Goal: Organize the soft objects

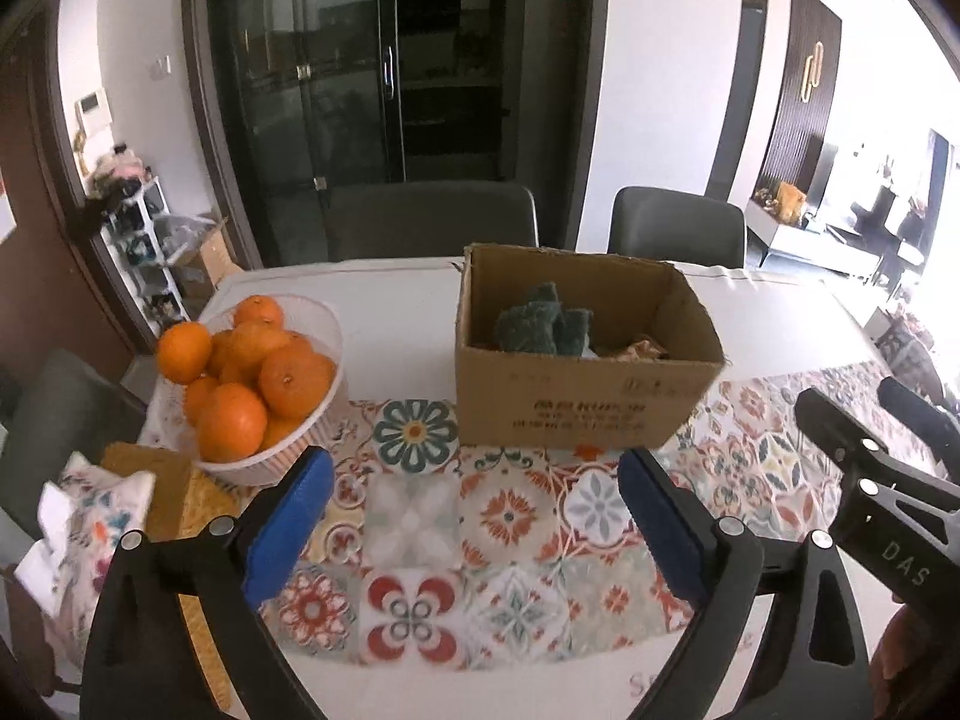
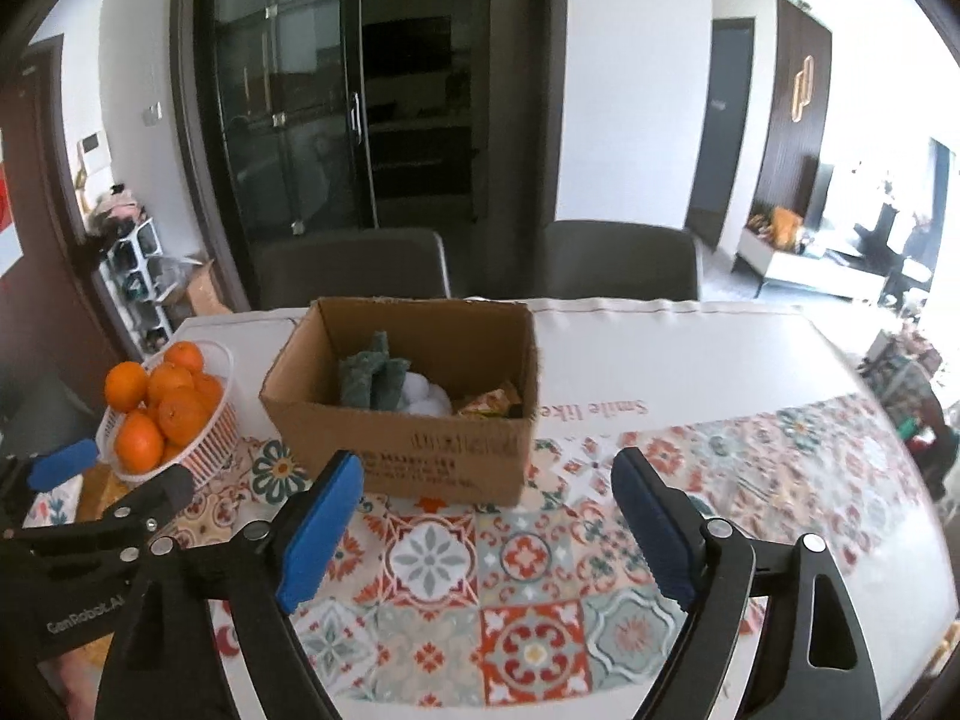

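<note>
While both the left gripper (image 1: 474, 516) and the right gripper (image 2: 486, 516) are wide open and hold nothing, the cardboard box (image 1: 576, 402) with green soft objects (image 1: 543, 324) stands just ahead of them.

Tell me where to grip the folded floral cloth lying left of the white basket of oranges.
Probably take the folded floral cloth by its raised white folded edge, coming from above with the left gripper, whose jaws are open and empty. The cloth lies bunched at the table's left edge beside the white basket of oranges, so a sideways approach looks crowded.
</note>
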Tool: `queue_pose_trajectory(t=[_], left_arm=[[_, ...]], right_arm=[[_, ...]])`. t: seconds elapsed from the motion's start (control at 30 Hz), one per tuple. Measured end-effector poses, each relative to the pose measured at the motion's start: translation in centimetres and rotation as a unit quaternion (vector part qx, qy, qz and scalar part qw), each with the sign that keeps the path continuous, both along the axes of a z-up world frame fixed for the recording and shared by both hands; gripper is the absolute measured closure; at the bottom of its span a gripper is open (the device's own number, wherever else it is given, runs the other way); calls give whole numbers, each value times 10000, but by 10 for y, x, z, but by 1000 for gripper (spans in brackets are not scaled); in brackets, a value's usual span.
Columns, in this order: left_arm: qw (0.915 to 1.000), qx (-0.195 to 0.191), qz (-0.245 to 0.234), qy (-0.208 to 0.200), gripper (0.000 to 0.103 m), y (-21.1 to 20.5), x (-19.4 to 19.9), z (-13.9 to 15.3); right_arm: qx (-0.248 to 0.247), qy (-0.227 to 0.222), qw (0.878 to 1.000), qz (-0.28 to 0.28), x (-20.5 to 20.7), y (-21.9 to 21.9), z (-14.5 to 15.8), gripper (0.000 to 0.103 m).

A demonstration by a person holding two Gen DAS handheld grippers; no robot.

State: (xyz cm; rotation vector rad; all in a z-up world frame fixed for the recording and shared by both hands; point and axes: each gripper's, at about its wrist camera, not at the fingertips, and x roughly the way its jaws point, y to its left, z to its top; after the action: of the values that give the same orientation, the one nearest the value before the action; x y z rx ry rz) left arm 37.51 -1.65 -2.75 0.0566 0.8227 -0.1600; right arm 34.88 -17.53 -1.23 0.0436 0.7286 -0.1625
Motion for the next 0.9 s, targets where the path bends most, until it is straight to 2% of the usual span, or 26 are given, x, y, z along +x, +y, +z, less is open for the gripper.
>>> queue_pose_trajectory(t=[0.1,0.37,0.9], left_arm=[[9996,135,-50,-249,3,1,-31,7],[9973,196,-48,-700,0,10,-104,27],[9936,142,56,-1116,0,14,-242,45]], right_arm=[[-43,-147,9999,-65,-29,6,6,16],[32,-350,9994,-66,-99,15,15,16],[49,-654,9976,197,-227,20,33,16]])
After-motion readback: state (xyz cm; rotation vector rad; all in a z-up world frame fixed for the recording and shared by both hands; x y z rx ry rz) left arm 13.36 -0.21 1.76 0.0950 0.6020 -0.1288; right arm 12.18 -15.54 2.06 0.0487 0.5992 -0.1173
